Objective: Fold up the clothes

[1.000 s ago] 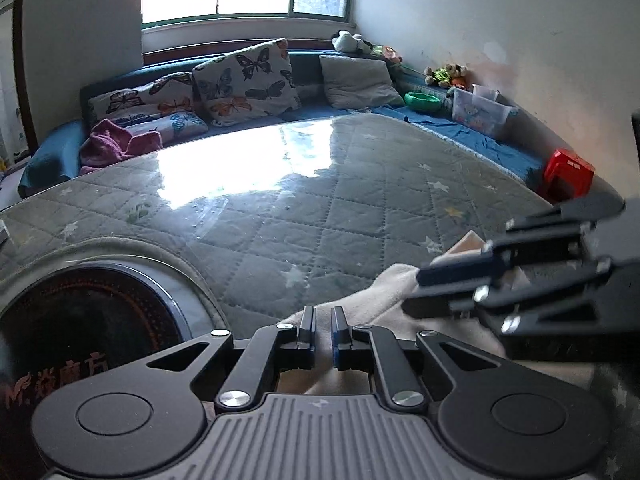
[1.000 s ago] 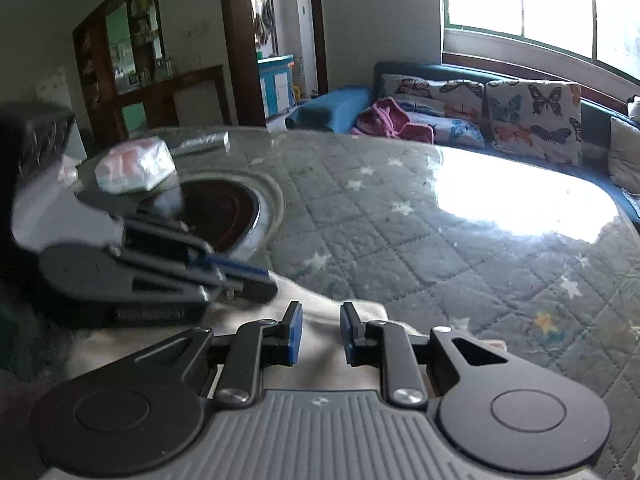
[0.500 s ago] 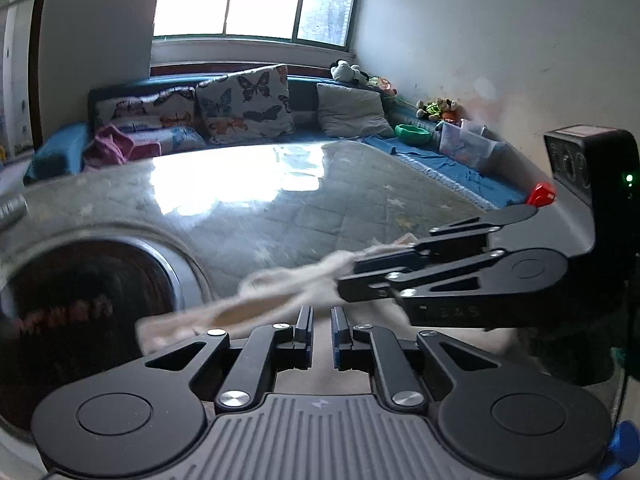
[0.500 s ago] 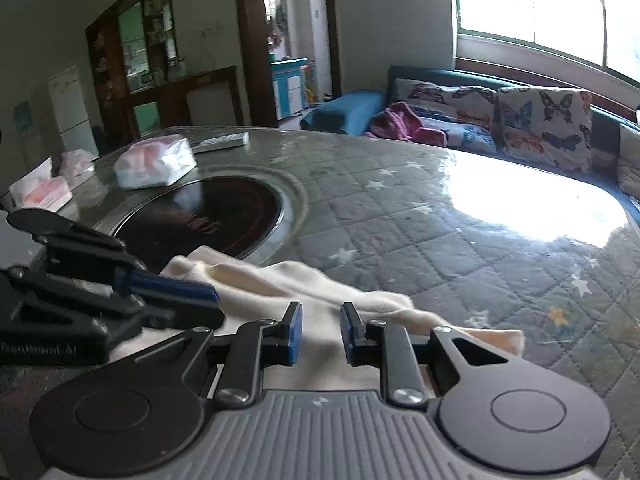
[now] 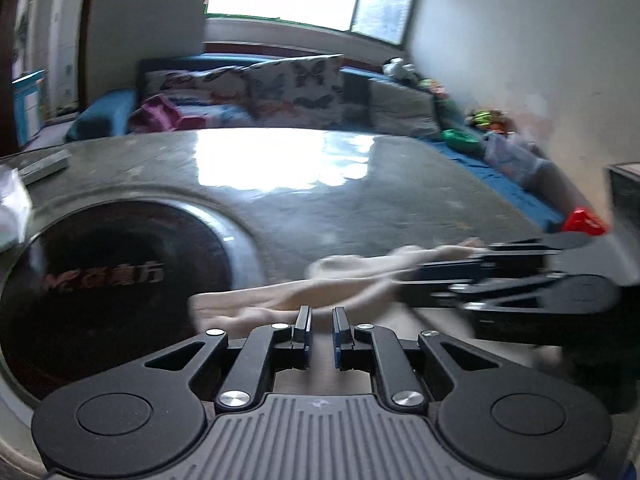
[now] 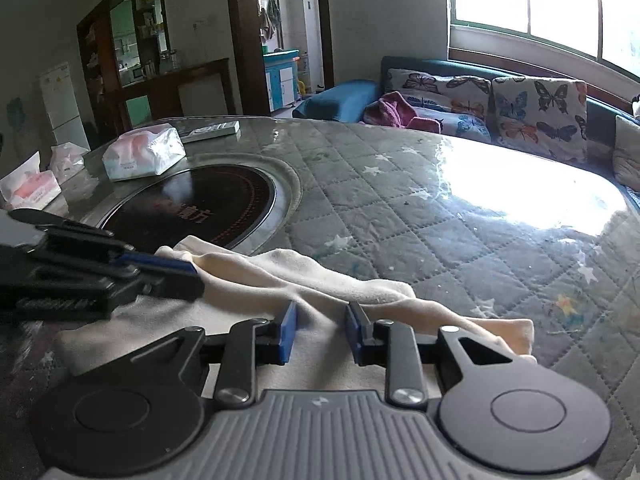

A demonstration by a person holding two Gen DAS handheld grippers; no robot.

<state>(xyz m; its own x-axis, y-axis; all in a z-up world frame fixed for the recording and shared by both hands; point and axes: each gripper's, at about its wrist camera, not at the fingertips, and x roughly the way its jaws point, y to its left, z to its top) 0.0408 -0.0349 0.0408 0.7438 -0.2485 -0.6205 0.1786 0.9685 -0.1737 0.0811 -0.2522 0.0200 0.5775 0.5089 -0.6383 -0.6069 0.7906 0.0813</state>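
A cream garment (image 6: 304, 280) lies bunched in a long ridge on the quilted table cover (image 6: 440, 216), one end by the dark round hob. It also shows in the left wrist view (image 5: 304, 296), blurred. My left gripper (image 5: 321, 326) has its jaws a narrow gap apart with garment cloth between them; seen from the right wrist view (image 6: 168, 270), it sits at the garment's left end. My right gripper (image 6: 320, 320) is open with jaws wide apart over the cloth, holding nothing; it shows from the side in the left wrist view (image 5: 424, 276).
A dark round hob (image 6: 192, 204) is set into the table on the left. Tissue packs (image 6: 144, 154) and a remote (image 6: 212, 130) lie beyond it. A sofa with butterfly cushions (image 6: 536, 108) runs along the far side under the window.
My right gripper has opened wider and let go of the cloth. The left wrist view has swung left and is motion-blurred. The garment ridge has settled lower on the table.
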